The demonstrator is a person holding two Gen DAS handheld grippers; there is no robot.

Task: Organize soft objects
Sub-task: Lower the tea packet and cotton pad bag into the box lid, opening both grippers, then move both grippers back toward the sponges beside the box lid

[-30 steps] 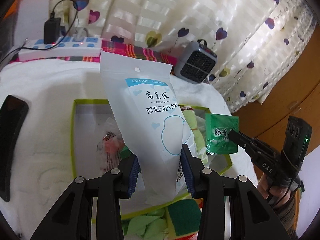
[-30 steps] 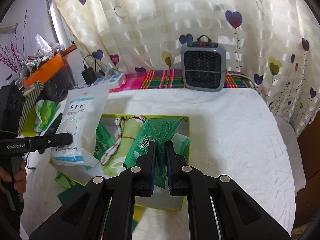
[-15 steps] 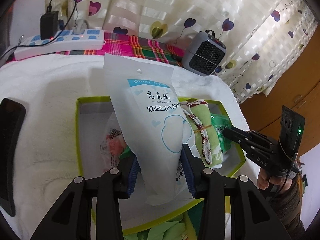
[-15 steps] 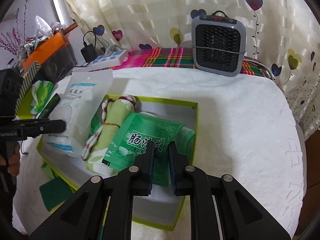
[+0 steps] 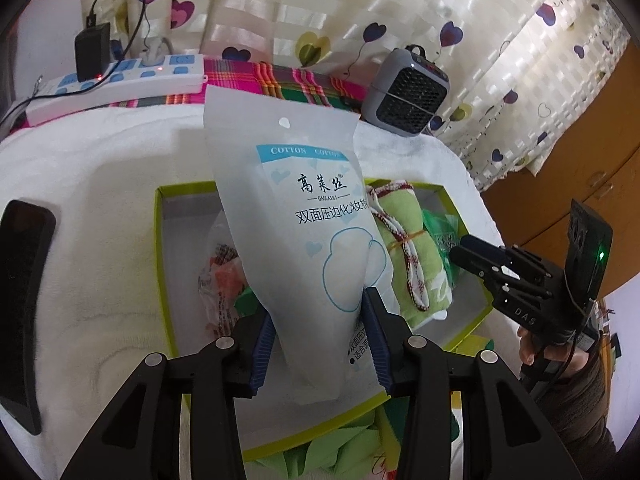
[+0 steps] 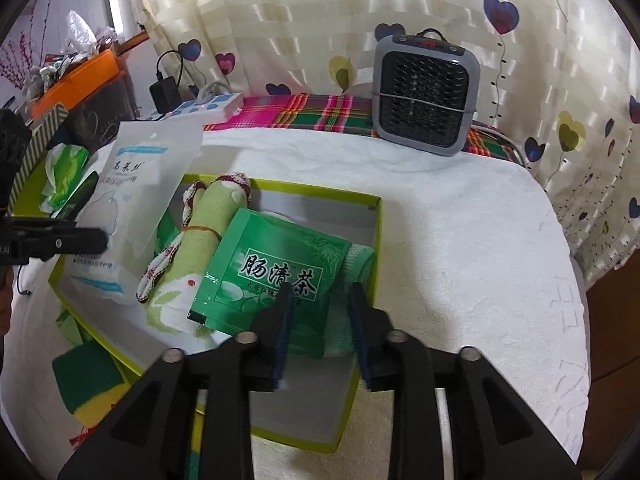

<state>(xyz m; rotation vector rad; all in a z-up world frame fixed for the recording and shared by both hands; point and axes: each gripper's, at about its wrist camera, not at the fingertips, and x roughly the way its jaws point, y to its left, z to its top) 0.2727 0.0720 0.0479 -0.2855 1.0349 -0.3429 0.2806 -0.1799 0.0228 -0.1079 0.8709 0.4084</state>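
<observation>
Right gripper [image 6: 320, 320] fingers just opened, green tea packet [image 6: 276, 268] released into box [image 6: 372, 248] at 6 o'clock. Left gripper [image 5: 320, 332] clamps cotton-pad bag [image 5: 308, 240] upright (next to drop in, likely).

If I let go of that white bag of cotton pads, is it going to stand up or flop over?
The cotton pad bag probably flops: it leans tilted while pinched low by the left gripper. Its flat upper flap looks empty, so likely light and squashy. The smooth film may slip against the rolled green towel in the box.

The white cotton-pad bag [image 5: 316, 240] reads "COTTON" and "高莱丝". The green tea sachet [image 6: 276, 272], right of that bag, reads "肠清茶". The right gripper [image 5: 476, 252] reads "DAS".
</observation>
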